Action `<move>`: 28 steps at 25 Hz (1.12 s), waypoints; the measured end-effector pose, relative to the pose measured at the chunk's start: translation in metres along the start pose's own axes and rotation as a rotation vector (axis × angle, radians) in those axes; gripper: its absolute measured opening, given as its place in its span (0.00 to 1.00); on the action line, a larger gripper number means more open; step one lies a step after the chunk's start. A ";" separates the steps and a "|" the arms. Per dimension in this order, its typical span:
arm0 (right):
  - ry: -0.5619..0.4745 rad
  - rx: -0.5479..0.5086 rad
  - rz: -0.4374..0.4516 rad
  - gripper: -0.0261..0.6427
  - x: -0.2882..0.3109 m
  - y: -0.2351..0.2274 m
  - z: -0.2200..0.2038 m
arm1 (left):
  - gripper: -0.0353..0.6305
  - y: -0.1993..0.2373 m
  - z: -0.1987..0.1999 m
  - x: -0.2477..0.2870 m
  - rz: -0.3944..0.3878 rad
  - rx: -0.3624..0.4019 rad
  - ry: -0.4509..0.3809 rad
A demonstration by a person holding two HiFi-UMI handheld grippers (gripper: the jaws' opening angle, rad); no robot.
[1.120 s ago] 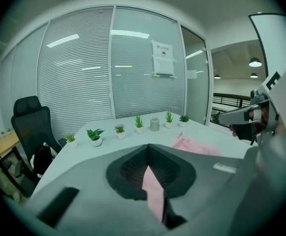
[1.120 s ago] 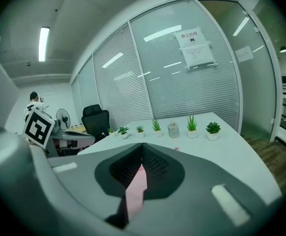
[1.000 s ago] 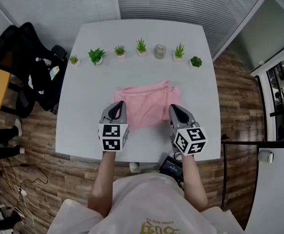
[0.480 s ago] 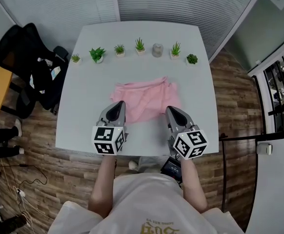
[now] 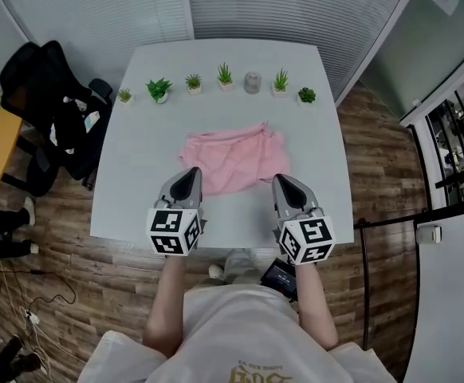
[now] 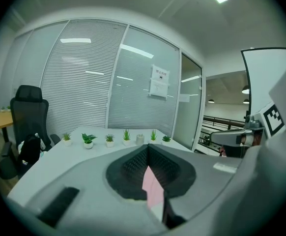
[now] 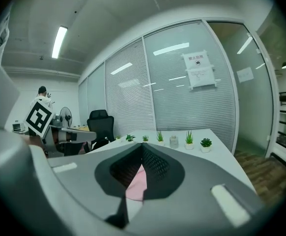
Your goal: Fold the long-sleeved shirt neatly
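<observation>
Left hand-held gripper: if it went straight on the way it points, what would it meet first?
Probably the pink shirt, lying just ahead of the left hand-held gripper; its height is unclear, so it may pass above.

shirt [image 5: 230,156]: pink, long-sleeved | state: folded up small, still wrinkly and a bit lumpy | pose: lies flat | place: middle of the white counter [image 5: 128,206]

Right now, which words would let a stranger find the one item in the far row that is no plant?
On the white table, a row of small pots stands along the far edge, beyond the pink shirt. The fifth from the left, between two spiky plants, is the grey jar: it alone carries no green leaves.
</observation>
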State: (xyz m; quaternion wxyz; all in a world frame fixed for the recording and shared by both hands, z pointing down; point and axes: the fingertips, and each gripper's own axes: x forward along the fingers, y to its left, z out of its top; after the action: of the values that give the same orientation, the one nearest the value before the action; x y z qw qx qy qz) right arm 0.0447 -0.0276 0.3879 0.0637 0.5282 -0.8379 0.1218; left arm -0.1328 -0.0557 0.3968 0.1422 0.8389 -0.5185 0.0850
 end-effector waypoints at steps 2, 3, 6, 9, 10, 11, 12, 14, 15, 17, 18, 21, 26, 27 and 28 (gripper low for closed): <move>-0.004 0.005 -0.003 0.06 -0.003 -0.001 0.000 | 0.06 0.000 -0.002 -0.003 -0.002 -0.011 -0.001; -0.004 0.004 -0.004 0.06 -0.004 -0.001 0.000 | 0.06 0.000 -0.003 -0.003 -0.001 -0.013 0.001; -0.002 -0.004 -0.004 0.06 -0.007 -0.001 0.001 | 0.06 0.005 -0.006 -0.005 0.011 -0.008 0.014; -0.001 -0.015 0.000 0.06 -0.007 0.000 0.003 | 0.06 0.008 -0.006 -0.007 0.020 -0.011 0.014; 0.000 -0.016 0.001 0.06 -0.007 0.001 0.002 | 0.06 0.008 -0.006 -0.007 0.020 -0.011 0.014; 0.001 -0.015 0.001 0.06 -0.007 0.000 0.002 | 0.06 0.008 -0.006 -0.007 0.020 -0.010 0.014; 0.002 -0.015 0.000 0.06 -0.007 0.000 0.001 | 0.06 0.007 -0.006 -0.007 0.020 -0.009 0.013; 0.003 -0.015 -0.001 0.06 -0.007 -0.001 0.001 | 0.06 0.007 -0.005 -0.007 0.019 -0.006 0.009; 0.002 -0.015 -0.001 0.06 -0.006 -0.001 0.001 | 0.06 0.008 -0.005 -0.007 0.019 -0.006 0.009; 0.001 -0.017 -0.003 0.06 -0.005 -0.001 0.002 | 0.06 0.009 -0.005 -0.007 0.017 -0.007 0.009; 0.003 -0.020 -0.005 0.06 -0.004 0.000 0.003 | 0.06 0.009 -0.005 -0.007 0.016 -0.008 0.009; 0.011 -0.036 -0.011 0.06 -0.003 0.000 0.003 | 0.06 0.010 -0.004 -0.007 0.013 -0.008 0.009; 0.017 -0.042 -0.006 0.06 0.000 0.002 0.002 | 0.06 0.012 -0.005 -0.006 0.013 -0.009 0.009; 0.018 -0.043 -0.006 0.06 0.001 0.003 0.002 | 0.06 0.013 -0.005 -0.006 0.013 -0.009 0.009; 0.018 -0.043 -0.006 0.06 0.002 0.003 0.001 | 0.06 0.013 -0.005 -0.006 0.013 -0.009 0.008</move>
State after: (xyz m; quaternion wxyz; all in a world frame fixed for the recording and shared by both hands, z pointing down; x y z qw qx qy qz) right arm 0.0413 -0.0281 0.3867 0.0830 0.5281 -0.8382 0.1081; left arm -0.1475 -0.0544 0.4018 0.1477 0.8345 -0.5237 0.0869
